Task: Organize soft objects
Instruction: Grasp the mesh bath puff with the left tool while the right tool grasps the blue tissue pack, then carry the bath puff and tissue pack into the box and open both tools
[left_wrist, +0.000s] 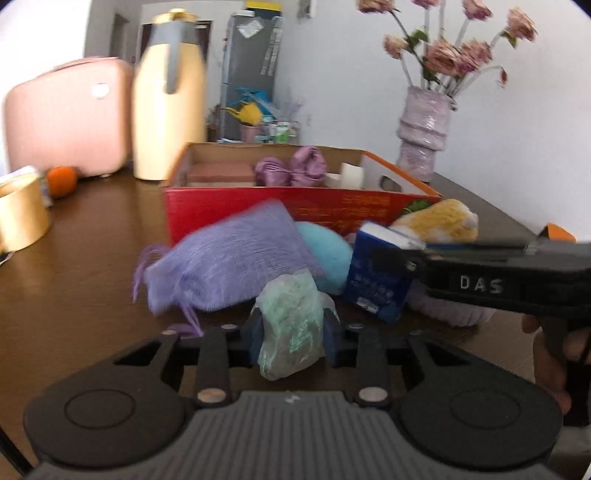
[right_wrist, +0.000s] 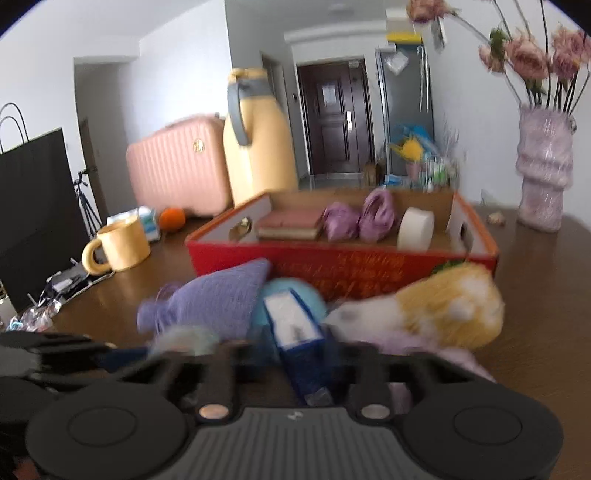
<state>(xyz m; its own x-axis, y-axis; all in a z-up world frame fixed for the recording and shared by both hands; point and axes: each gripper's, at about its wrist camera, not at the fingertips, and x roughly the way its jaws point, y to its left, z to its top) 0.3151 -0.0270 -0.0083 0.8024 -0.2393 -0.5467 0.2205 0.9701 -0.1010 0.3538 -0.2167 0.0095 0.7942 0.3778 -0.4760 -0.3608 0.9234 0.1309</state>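
Note:
My left gripper (left_wrist: 293, 328) is shut on a pale green crumpled soft lump (left_wrist: 290, 328), held just above the table. My right gripper (right_wrist: 295, 354) is shut on a blue tissue pack (right_wrist: 295, 332), which also shows in the left wrist view (left_wrist: 380, 273). In front lie a lilac knit pouch (left_wrist: 229, 258), a light blue soft ball (left_wrist: 328, 254) and a yellow-and-white plush toy (right_wrist: 443, 310). Behind them stands a red cardboard box (right_wrist: 369, 269) holding purple fabric bundles (right_wrist: 362, 218), a pink book-like item (right_wrist: 291, 223) and a white roll (right_wrist: 415, 229).
A yellow thermos jug (right_wrist: 258, 147), pink suitcase (right_wrist: 177, 166), orange fruit (right_wrist: 171, 218) and yellow mug (right_wrist: 122, 243) stand at the back left. A black paper bag (right_wrist: 33, 206) is far left. A lilac vase with flowers (right_wrist: 543, 170) stands at right.

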